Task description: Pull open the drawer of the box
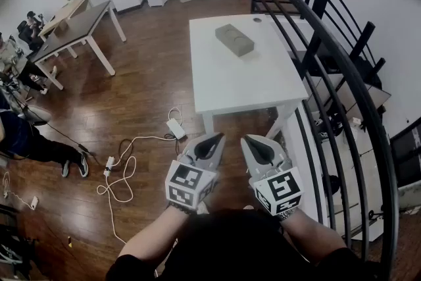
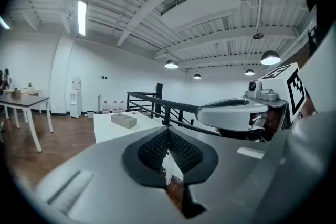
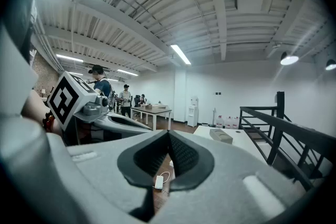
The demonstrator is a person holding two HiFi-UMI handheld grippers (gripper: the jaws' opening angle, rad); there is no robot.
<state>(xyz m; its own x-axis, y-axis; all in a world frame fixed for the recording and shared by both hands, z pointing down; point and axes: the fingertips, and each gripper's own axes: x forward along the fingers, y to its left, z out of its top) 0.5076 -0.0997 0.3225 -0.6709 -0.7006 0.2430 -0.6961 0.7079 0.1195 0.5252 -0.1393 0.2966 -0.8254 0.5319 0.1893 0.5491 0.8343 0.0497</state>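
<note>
On white table [image 1: 243, 85], grey box [image 1: 234, 39], any print too small; left tool [image 1: 209, 142], right tool [image 1: 254, 142] pressed together.

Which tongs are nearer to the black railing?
Right. The right tongs hang just left of the black railing in the head view; the left tongs are farther left.

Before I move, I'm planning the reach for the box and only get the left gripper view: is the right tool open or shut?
Observer: Shut. The right gripper view shows the right tool with its jaws together, nothing between them.
Operator: Anything on the floor ahead?
Observer: Head view: a white cable and adapter lie by the near left leg of the table.
Operator: Where's the box sitting?
Observer: The box lies on the table's far half, turned diagonally.
</note>
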